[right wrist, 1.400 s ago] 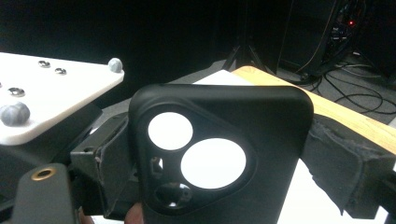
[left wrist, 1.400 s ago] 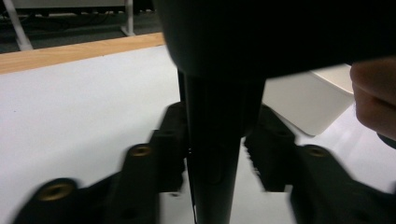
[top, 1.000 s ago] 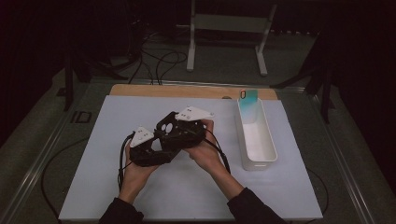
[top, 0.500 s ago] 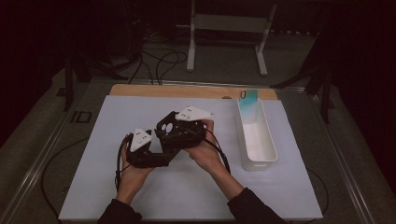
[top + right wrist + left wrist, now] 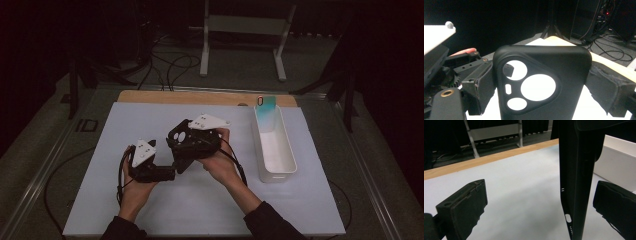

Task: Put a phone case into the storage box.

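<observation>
Phone case (image 5: 541,82), black, soft-looking, with triangular camera cutout: held by the right gripper (image 5: 541,100) above the white mat (image 5: 100,200), mid-table, just left of the white bin (image 5: 274,150).

Right gripper: jaws closed on the case's two long edges, pads pressing both sides in the right gripper view. Solid grip as far as I can judge.

Left gripper (image 5: 536,207): jaws have just been opening and now stand wide. The case's edge sits between them in the left gripper view, nearer the right-hand pad, but neither pad touches it; there's a visible gap on both sides. So it holds nothing.

Progress, my read: this looks like a hand-off or regrip of the case between the two grippers, and the left one is clear of it now. The phone (image 5: 266,101), teal back, stands propped at the far end of the bin, well apart from the case. If the goal is fitting the case on the phone, that part isn't started: the case is empty, light shows through the cutouts, and the phone is untouched.

Orientation: in the right gripper view the case's back faces the camera, camera-cutout end away from the gripper body, long axis running along the jaws' direction. In the left gripper view the case is seen edge-on, near vertical, port and speaker holes at the lower end. In the high view the case is too dark against the gripper to tell tilt exactly.
</observation>
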